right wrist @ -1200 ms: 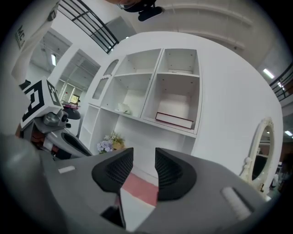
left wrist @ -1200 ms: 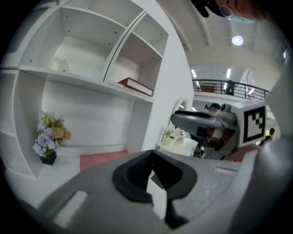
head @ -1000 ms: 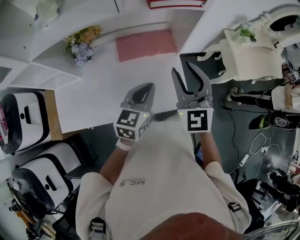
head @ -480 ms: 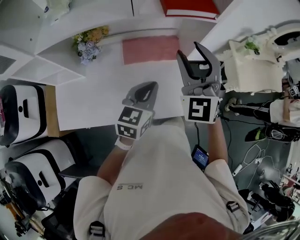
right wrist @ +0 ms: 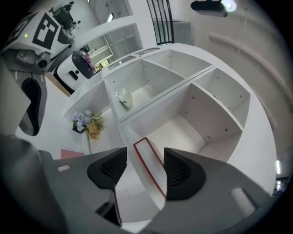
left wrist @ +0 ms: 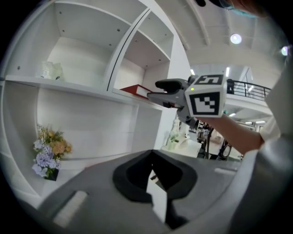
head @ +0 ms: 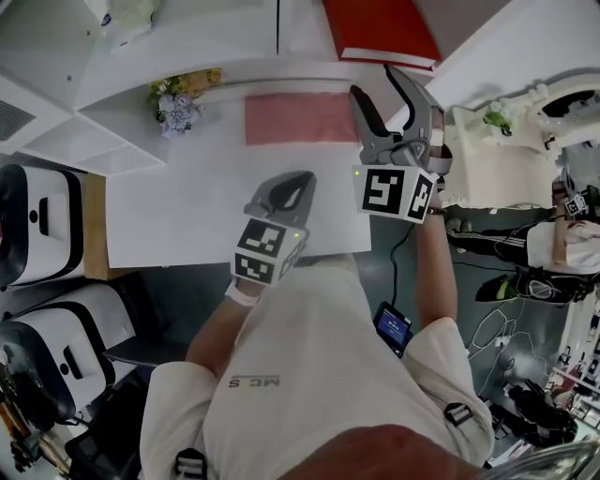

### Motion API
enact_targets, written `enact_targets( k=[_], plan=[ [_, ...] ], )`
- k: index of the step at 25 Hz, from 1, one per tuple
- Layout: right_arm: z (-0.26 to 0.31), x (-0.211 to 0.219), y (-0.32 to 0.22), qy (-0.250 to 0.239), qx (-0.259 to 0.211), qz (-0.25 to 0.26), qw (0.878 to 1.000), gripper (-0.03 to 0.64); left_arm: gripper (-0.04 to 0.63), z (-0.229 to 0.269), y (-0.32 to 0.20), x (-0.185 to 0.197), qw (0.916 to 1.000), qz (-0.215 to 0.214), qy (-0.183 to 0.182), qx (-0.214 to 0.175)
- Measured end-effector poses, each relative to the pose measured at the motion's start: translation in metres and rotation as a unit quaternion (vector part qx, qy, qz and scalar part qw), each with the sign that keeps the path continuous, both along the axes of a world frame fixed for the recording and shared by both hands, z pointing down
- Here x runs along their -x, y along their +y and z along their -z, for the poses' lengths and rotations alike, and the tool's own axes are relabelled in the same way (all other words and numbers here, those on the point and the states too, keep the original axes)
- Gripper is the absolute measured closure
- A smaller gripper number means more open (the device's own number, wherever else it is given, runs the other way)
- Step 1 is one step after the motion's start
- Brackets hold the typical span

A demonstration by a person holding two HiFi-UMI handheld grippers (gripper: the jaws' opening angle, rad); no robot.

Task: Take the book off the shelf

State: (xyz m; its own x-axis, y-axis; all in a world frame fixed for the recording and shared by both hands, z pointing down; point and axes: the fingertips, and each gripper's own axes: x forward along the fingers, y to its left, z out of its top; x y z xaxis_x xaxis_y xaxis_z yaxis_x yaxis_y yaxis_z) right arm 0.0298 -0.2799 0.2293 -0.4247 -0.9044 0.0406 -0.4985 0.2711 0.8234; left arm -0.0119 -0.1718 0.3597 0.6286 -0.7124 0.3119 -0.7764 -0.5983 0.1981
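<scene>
**Head view.** Shows the red book [head: 380, 28] lying flat on the shelf [head: 234, 47] at top centre. Places the right tongs [head: 380, 89] just below it, spread wide after opening within the last moment, with nothing between them and still short of the book. Places the left tongs [head: 292, 187] lower, at mid-frame over the white counter [head: 169, 216], pressed together and empty.

**Left gripper view.** Confirms the pads meeting at the bottom of the frame, gripping nothing. Gives a side look, right of centre, at the right tongs levelled at the book's near edge, one jaw above and one below, apparently not yet touching.

**Right gripper view.** Looks between the spread pads at the book's red-rimmed edge, centred in the gap but still apart from both pads.

**Step in hand, as judged: the approach to grasp.** Keep the gap lined up with the book's thickness and hold the tongs level. Push in far enough for a full pad bite before closing. Then draw straight out along the shelf without tilting. Leave the left tongs clear, or ready to support.
</scene>
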Motion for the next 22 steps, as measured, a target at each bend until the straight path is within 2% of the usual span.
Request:
enact_targets(
  k=[16, 22],
  plan=[
    [-0.009, 0.018, -0.048, 0.111, -0.022, -0.007, 0.994, 0.377, 0.594, -0.009, -0.009, 0.0, 0.9999, 0.002, 0.008, 0.012],
    [-0.007, 0.017, -0.059, 0.131, -0.024, -0.015, 0.991, 0.417, 0.594, -0.008, -0.009, 0.003, 0.9999, 0.006, 0.01, 0.012]
  ],
)
